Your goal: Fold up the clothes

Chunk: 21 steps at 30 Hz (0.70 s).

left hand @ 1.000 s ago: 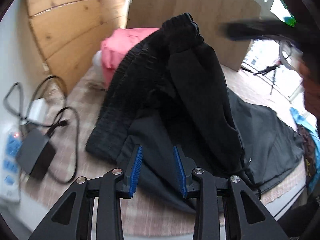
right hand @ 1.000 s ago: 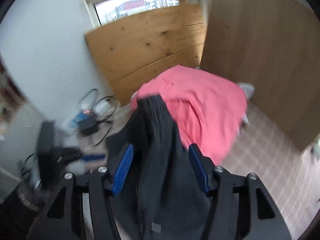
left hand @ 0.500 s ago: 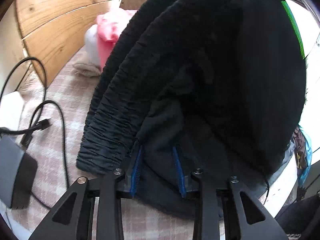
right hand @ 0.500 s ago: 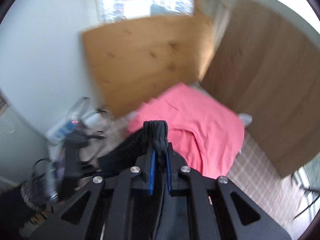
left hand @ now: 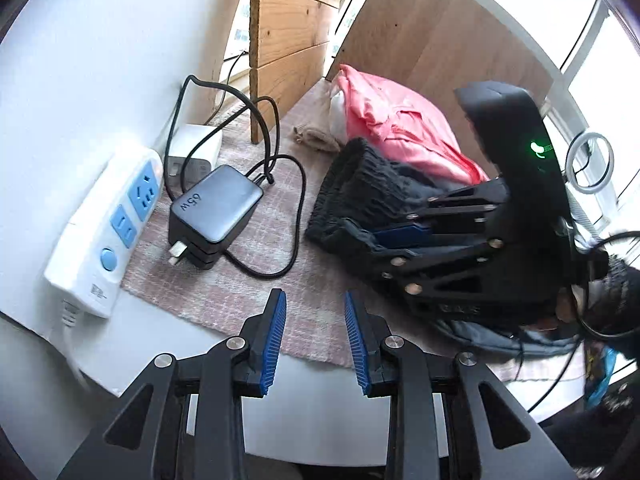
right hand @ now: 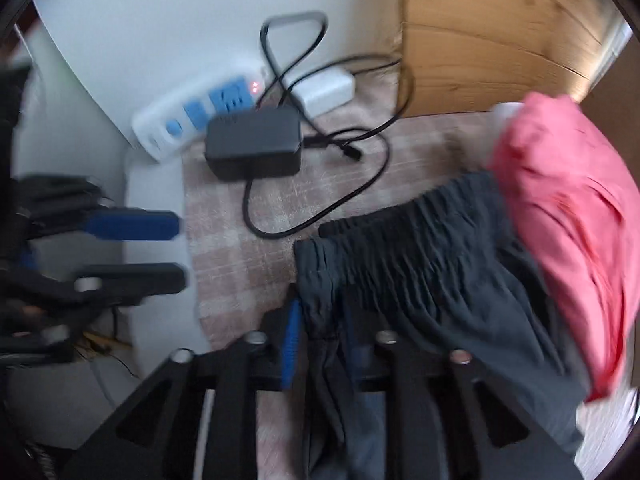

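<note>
Black trousers with a ribbed elastic waistband point(right hand: 420, 248) lie on the pink checked cloth point(left hand: 256, 280). My right gripper point(right hand: 320, 324) is shut on the waistband's corner; in the left wrist view it point(left hand: 384, 236) lies on its side, clamping the dark fabric point(left hand: 360, 188). My left gripper point(left hand: 314, 320) is open and empty over the cloth's near edge, left of the trousers; it shows blurred in the right wrist view point(right hand: 176, 248).
A pink garment point(left hand: 400, 132) is heaped behind the trousers against wooden boards point(left hand: 288, 36). A white power strip point(left hand: 108, 232), a black 65W charger point(left hand: 216, 212) with looped cable and a white adapter point(left hand: 192, 152) lie at left by the wall.
My right gripper closed on the waistband and brought the trousers down flat onto the cloth. My left gripper pulled back out from the fabric and moved left, open and empty.
</note>
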Each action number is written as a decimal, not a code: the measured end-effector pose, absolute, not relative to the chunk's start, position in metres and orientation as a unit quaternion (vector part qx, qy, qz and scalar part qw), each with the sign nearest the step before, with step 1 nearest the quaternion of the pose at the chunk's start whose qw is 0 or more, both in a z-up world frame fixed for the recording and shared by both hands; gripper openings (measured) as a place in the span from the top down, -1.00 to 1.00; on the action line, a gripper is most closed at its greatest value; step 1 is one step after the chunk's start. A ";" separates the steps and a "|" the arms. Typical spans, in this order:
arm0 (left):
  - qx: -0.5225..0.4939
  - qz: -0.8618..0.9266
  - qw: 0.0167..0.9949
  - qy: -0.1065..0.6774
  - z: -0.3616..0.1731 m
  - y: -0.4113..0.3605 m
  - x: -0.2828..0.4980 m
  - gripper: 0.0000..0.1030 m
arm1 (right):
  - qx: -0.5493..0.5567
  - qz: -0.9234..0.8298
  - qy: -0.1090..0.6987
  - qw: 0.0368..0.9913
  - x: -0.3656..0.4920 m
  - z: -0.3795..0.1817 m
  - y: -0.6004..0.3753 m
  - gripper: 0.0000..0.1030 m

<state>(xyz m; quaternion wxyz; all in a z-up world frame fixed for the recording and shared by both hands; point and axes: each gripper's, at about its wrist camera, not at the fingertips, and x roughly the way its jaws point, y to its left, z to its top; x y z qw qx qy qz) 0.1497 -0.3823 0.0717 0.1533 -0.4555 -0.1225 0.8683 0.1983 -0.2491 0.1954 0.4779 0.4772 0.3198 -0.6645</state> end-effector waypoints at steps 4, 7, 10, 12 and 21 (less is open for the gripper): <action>-0.452 0.864 0.171 -0.140 0.070 -0.377 0.140 0.44 | 0.515 -0.659 0.215 0.504 0.170 0.233 -0.224 0.26; -0.451 0.853 0.192 -0.179 0.070 -0.374 0.129 0.42 | 0.502 -0.677 0.144 0.519 0.152 0.265 -0.186 -0.24; -0.459 0.844 0.197 -0.195 0.076 -0.364 0.127 0.34 | 0.509 -0.690 0.100 0.505 0.141 0.276 -0.165 -0.26; -0.461 0.848 0.186 -0.183 0.074 -0.357 0.116 0.34 | 0.500 -0.707 0.103 0.489 0.144 0.279 -0.146 -0.26; -0.486 0.851 0.181 -0.082 0.073 -0.331 0.071 0.31 | 0.509 -0.743 0.207 0.381 0.184 0.233 -0.008 -0.25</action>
